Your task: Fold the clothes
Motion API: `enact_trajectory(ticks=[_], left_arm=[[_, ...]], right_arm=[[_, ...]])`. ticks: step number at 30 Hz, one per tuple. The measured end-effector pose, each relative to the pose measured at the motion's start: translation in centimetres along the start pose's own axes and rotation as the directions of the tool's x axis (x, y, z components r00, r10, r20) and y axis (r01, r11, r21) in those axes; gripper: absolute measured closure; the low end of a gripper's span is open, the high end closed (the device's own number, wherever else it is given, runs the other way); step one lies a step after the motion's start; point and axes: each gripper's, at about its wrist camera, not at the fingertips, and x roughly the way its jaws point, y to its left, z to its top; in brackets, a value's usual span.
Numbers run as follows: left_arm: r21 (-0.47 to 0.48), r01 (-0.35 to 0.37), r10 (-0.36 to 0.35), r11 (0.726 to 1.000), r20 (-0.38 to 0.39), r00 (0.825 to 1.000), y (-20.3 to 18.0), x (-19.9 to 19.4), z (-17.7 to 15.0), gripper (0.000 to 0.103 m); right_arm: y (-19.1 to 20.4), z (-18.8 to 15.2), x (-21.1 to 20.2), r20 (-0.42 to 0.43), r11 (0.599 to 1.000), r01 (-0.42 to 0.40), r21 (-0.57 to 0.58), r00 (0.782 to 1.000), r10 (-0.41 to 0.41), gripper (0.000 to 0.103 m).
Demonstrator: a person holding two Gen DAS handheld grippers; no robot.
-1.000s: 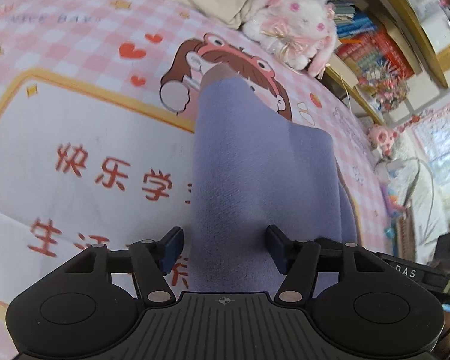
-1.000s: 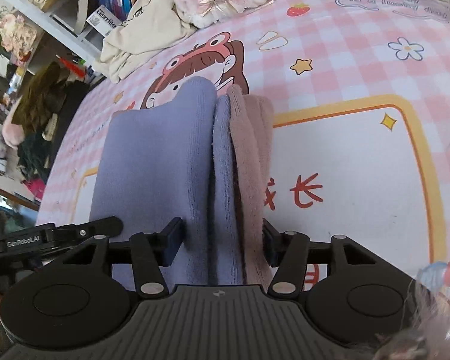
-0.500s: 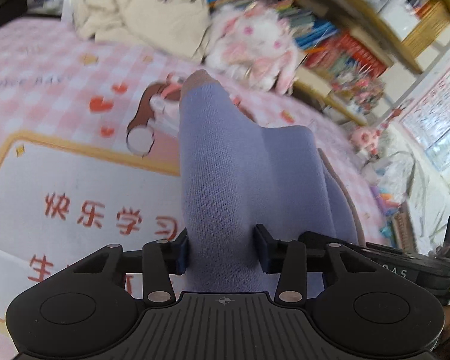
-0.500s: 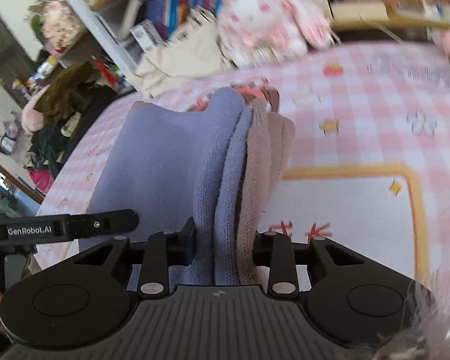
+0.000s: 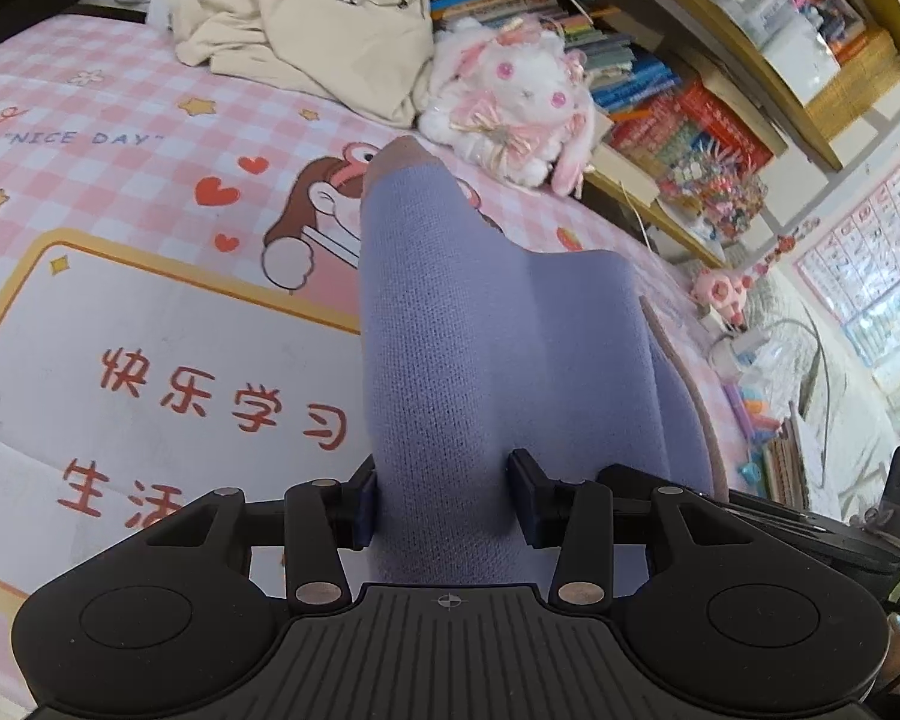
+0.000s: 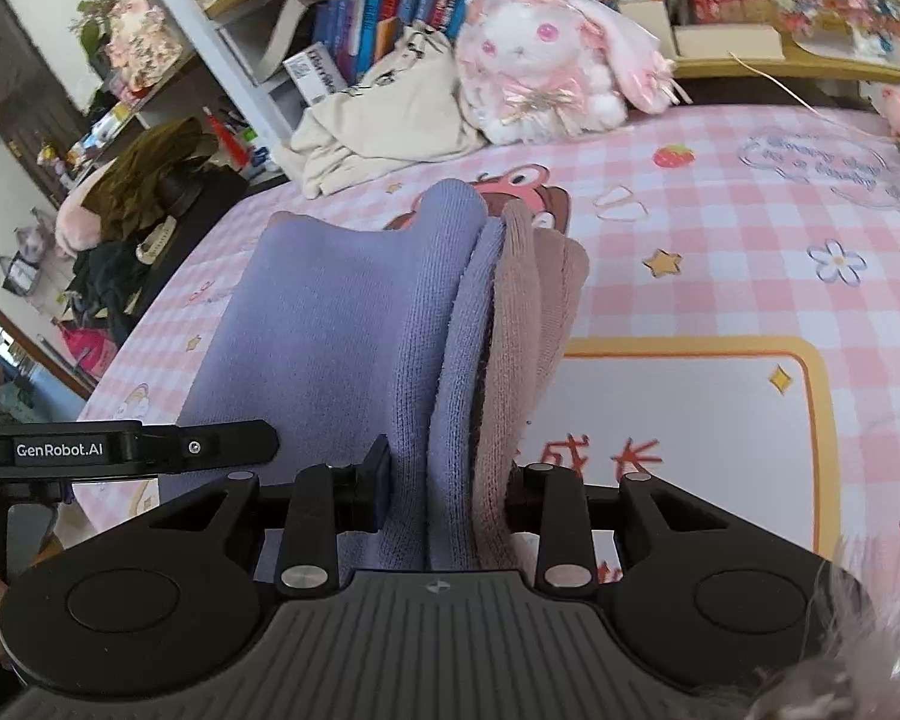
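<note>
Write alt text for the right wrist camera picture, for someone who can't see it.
The right gripper is shut on a folded lavender and taupe garment above a pink checked cartoon mat. Behind lie a beige cloth heap, a plush bunny and bookshelves.

garment [image 5: 486, 360]: lavender, taupe lining | sheet [image 5: 120, 108]: pink-white check | plush rabbit [image 6: 540, 60]: white-pink

The black two-finger left gripper [image 5: 441, 498] points forward and slightly downward, its blue-padded jaws closed against a fold of lavender knit cloth [image 5: 450, 360]. The matching black right gripper [image 6: 447, 489], held level beside it, is clamped on the stacked lavender and dusty-pink layers of the same cloth.
</note>
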Motion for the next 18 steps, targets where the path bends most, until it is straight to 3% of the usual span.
enact_trajectory(ticks=[10,18], left_arm=[[0.032,0.051,-0.049,0.998,-0.035,0.998,1.8,0.3,0.8,0.061],[0.047,0.099,-0.096,0.994,-0.056,0.994,5.2,-0.6,2.3,0.061]], right_arm=[[0.8,-0.6,0.3,0.007,0.997,0.051,0.051,0.999,-0.052,0.074],[5.0,-0.3,2.0,0.020,0.993,0.104,0.056,0.994,-0.106,0.074]])
